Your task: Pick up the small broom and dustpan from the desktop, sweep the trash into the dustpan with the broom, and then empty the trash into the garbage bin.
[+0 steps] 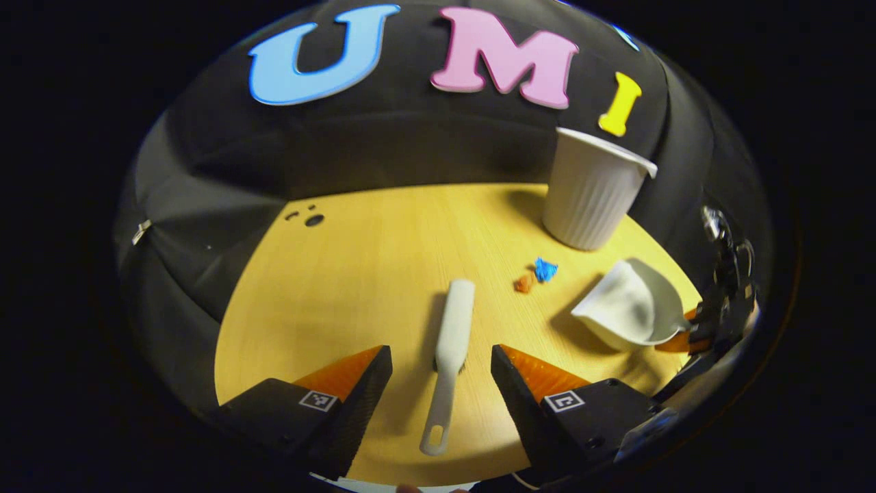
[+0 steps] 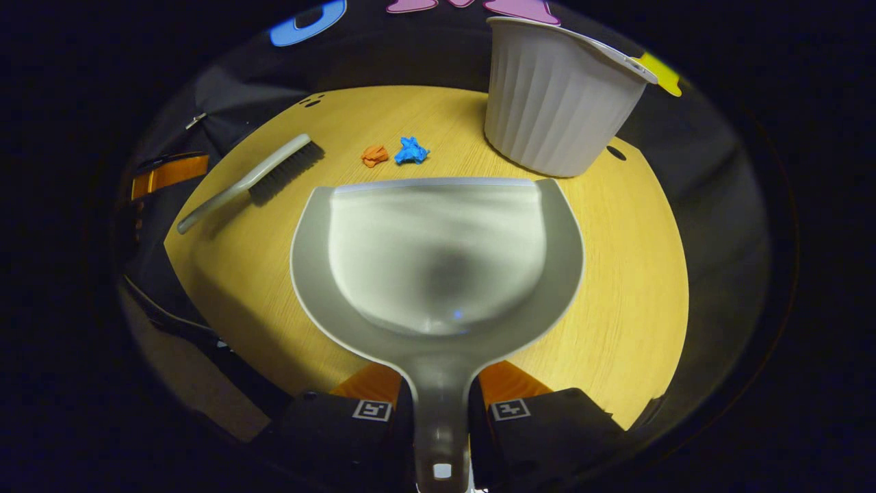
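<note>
So the left gripper point(image 1: 441, 363) was spread wide with nothing between its fingers, hovering just above the small broom point(image 1: 452, 342), which lay flat on the worktop point(image 1: 369, 274) with its handle pointing back toward the camera. The broom was smooth pale plastic, long and slim, with a hanging slot at the handle end. The right gripper view caught what that one didn't: a row of dark bristles under the broom head point(image 2: 284, 171).

The right gripper point(image 2: 440, 400) was clenched on the dustpan point(image 2: 438, 253) handle, both fingers pressed against its sides. Glossy grey-white plastic, scoop-shaped with a rounded back and a straight front lip, and nothing in it. In the left gripper view the dustpan point(image 1: 626, 305) looked tilted, its far edge raised.

Just past the lip sat the trash, a crumpled orange scrap point(image 2: 374, 155) and a crumpled blue scrap point(image 2: 411, 150), right beside each other on the light wood-grain surface. Behind them stood the garbage bin point(image 2: 554, 103), a white ribbed tub flaring toward the rim. Couldn't see inside it from either angle.
</note>
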Available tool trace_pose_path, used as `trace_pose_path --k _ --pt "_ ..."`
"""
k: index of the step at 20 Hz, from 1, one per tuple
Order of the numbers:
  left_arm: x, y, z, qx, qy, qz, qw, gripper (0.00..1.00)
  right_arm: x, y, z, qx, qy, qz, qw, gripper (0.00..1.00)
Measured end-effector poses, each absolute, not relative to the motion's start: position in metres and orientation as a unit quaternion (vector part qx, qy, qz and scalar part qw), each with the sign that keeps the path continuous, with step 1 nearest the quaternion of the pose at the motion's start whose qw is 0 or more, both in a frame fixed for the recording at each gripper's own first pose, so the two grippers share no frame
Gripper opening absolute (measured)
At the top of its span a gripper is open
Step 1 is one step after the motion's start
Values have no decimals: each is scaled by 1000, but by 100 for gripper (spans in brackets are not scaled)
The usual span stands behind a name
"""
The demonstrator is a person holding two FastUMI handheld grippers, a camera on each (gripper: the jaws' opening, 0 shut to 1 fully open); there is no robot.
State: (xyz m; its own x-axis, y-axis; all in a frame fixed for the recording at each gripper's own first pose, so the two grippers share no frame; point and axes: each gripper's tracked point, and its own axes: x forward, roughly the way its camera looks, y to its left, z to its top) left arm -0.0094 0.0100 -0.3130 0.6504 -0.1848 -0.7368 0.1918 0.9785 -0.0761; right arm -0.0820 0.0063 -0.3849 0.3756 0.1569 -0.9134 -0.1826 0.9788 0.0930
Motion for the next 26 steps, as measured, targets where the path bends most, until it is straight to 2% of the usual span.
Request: trace_pose_path --k 2,3,4,5,8,9,12,14,15,18,22,23,26 --pt "-9 5 -336 30 431 -123 893 92 -88 5 -377 -11 549 100 830 34" --pt "-7 3 -346 39 442 -128 887 89 -90 5 -374 -9 548 98 831 37" --pt "-6 1 -356 43 453 -134 880 88 -92 5 -372 -8 548 96 831 34" --pt "-7 -3 -367 44 468 -139 872 85 -95 4 -369 -9 548 95 831 38" --pt "-9 -4 -394 43 504 -133 852 79 -98 3 -363 -17 548 96 831 38" --pt "-9 -3 -401 42 512 -129 848 73 -98 3 -363 -17 547 95 831 38" --pt "-6 -6 -413 31 529 -132 838 68 -98 4 -359 -19 547 95 832 37" --pt "-5 -6 -419 30 540 -131 831 60 -100 5 -358 -22 549 99 830 34" --pt "-2 -4 -423 35 543 -124 830 51 -101 6 -359 -24 550 102 828 38" --pt "4 -3 -422 42 537 -131 832 34 -101 12 -359 -26 554 114 824 37" --pt "24 -7 -406 35 512 -145 846 27 -104 18 -360 -58 581 149 798 34" --pt "37 -11 -397 35 500 -147 853 27 -105 17 -362 -72 591 158 788 37" --pt "75 -28 -375 46 470 -165 866 27 -100 16 -369 -97 610 181 765 37"
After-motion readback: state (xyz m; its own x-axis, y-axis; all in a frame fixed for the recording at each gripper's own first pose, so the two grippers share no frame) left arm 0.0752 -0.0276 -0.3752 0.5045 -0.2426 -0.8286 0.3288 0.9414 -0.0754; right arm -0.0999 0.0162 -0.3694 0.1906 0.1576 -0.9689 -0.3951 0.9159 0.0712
